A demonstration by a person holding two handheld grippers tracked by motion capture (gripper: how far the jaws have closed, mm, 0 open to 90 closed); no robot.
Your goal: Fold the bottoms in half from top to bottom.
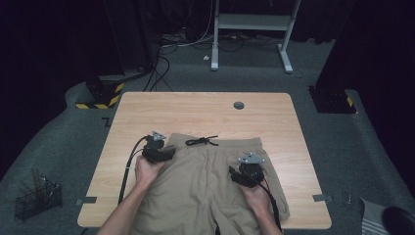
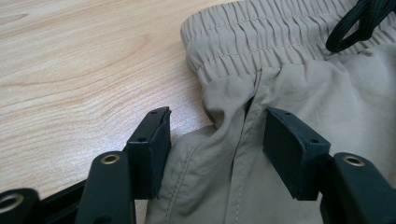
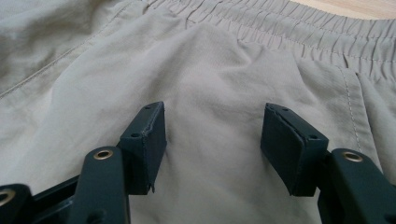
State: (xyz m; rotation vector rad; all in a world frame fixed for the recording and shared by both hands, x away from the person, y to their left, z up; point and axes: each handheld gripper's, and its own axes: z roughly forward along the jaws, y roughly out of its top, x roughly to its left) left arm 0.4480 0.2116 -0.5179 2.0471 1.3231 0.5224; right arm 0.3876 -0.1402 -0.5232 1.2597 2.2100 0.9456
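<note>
The light wooden rectangular table (image 1: 205,110) stands on grey carpet, with a small round grey grommet (image 1: 239,105) set near its far edge. Spread flat across the near half of the table lies the pair of khaki fabric shorts with an elastic gathered waistband (image 1: 205,181); the waistband faces the far side and the legs run off toward the person at the near edge. A black drawstring cord (image 1: 201,141) lies in loose loops on the wood, touching the middle of the waistband.

The left gripper (image 2: 215,135) sits at the shorts' left waistband corner, its 2 black jaws spread apart, with a raised fold of khaki cloth and a side seam between them; nothing is pinched. In the high view the left gripper (image 1: 157,149) is held in the person's left hand (image 1: 147,169).

The right gripper (image 3: 212,135) rests over the right side of the shorts below the waistband, its 2 jaws likewise wide apart above smooth cloth, clamped on nothing. The right hand (image 1: 257,193) holds it from behind.

On the floor at left stands a small black wire basket (image 1: 36,198).
</note>
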